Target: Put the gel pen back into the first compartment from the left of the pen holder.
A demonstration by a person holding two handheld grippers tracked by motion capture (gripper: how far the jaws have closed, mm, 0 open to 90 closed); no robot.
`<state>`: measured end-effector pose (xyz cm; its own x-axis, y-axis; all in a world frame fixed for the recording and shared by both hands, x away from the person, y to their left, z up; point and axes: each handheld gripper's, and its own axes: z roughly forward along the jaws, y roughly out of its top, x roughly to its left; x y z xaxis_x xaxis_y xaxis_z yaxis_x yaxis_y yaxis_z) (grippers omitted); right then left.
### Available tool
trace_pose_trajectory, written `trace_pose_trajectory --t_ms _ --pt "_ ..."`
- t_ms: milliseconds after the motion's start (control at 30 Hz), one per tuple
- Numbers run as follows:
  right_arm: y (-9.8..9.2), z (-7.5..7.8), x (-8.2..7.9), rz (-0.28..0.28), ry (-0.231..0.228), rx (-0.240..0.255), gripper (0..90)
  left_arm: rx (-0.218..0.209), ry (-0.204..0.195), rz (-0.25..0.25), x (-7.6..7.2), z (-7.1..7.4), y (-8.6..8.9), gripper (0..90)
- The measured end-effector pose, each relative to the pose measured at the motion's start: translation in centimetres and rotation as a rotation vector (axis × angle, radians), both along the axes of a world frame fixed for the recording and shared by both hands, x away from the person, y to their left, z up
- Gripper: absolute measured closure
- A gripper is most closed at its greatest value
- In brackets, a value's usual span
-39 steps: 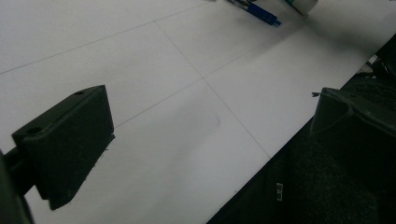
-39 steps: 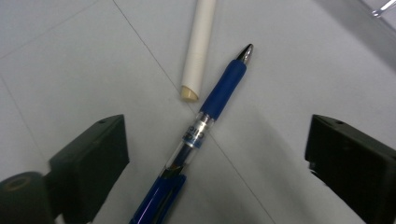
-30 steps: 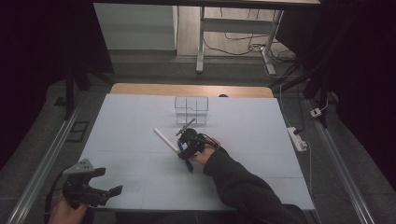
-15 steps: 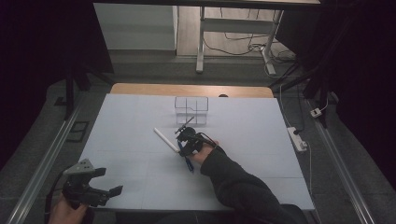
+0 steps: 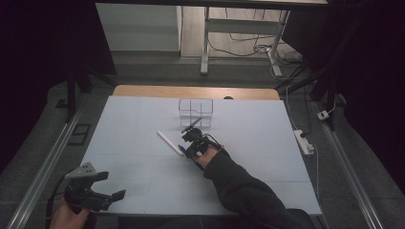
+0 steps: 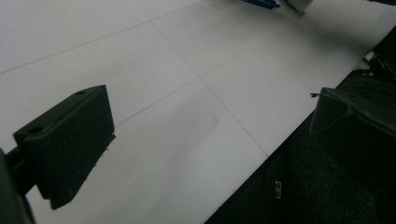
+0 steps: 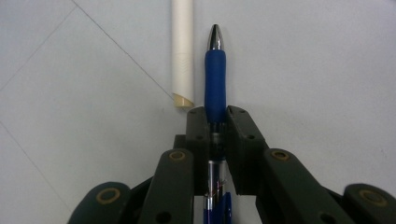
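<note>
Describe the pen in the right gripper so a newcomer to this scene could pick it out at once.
On the white table, just in front of the clear box, the right gripper is shut on a pen. It lies beside a white tube. Unlike that plain tube, it has a blue grip and a silver tip.

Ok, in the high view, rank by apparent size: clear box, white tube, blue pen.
1. clear box, largest.
2. white tube, long and thin.
3. blue pen, smallest showing; the right hand-held gripper clamped on it hides most of it, so its rank is unsure.
</note>
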<state>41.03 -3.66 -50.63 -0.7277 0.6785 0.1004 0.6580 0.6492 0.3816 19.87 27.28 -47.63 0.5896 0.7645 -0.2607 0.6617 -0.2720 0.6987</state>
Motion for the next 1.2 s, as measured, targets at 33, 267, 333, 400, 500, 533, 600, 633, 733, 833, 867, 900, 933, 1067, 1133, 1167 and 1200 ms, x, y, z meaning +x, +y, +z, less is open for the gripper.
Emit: trace_pose_trajectory --t_ms 33,267,333,400,500,533,600,633,733,833,867,900,933,1067,1133,1167,1200 --pt "0.0 0.0 0.0 -0.007 -0.004 -0.001 79.1 0.000 0.000 0.000 0.0 0.0 0.0 0.0" --pt "-0.6 0.9 0.4 -0.027 -0.040 0.043 79.2 -0.001 0.000 -0.001 0.0 0.0 0.0 0.0" --pt "-0.8 1.4 0.5 -0.024 -0.058 0.060 79.2 -0.001 0.000 -0.001 0.0 0.0 0.0 0.0" --pt "-1.0 1.7 0.6 -0.022 -0.078 0.078 79.2 -0.002 -0.001 -0.002 0.0 0.0 0.0 0.0" --pt "-1.4 2.3 0.7 -0.013 -0.114 0.098 79.3 -0.002 -0.001 -0.003 0.0 0.0 0.0 0.0" --pt "-1.4 2.6 0.7 -0.010 -0.121 0.109 79.3 -0.002 -0.001 -0.002 0.0 0.0 0.0 0.0" --pt "-1.6 3.1 0.8 -0.001 -0.141 0.124 79.3 -0.002 -0.001 -0.003 0.0 0.0 0.0 0.0" --pt "-1.7 3.3 0.8 0.002 -0.154 0.137 79.4 -0.002 -0.001 -0.003 0.0 0.0 0.0 0.1" --pt "-1.8 4.2 0.8 0.027 -0.190 0.165 79.3 -0.003 0.000 -0.004 0.0 0.0 0.0 0.0" --pt "-1.8 5.0 0.8 0.050 -0.239 0.185 79.3 -0.004 0.000 -0.004 0.0 0.0 0.0 0.1" --pt "-1.9 5.3 0.8 0.060 -0.252 0.194 79.3 -0.004 0.000 -0.004 0.0 0.0 0.0 0.1" --pt "-1.9 5.5 0.8 0.063 -0.264 0.201 79.3 -0.003 0.000 -0.004 0.0 0.0 0.0 0.1" --pt "-1.9 5.8 0.8 0.065 -0.279 0.210 79.3 -0.004 0.000 -0.003 0.0 0.0 0.0 0.1" --pt "-2.0 6.7 0.9 0.069 -0.334 0.243 79.4 -0.003 0.002 -0.001 0.0 0.0 0.0 0.1" --pt "-2.1 7.1 1.2 0.066 -0.356 0.266 79.3 -0.003 0.002 -0.001 0.0 0.0 0.0 0.1" --pt "-2.1 7.3 1.3 0.067 -0.364 0.270 79.3 -0.003 0.002 0.000 0.0 0.0 0.0 0.1" --pt "-2.1 7.6 1.4 0.063 -0.370 0.283 79.3 -0.003 0.003 0.000 0.1 0.0 0.0 0.1"
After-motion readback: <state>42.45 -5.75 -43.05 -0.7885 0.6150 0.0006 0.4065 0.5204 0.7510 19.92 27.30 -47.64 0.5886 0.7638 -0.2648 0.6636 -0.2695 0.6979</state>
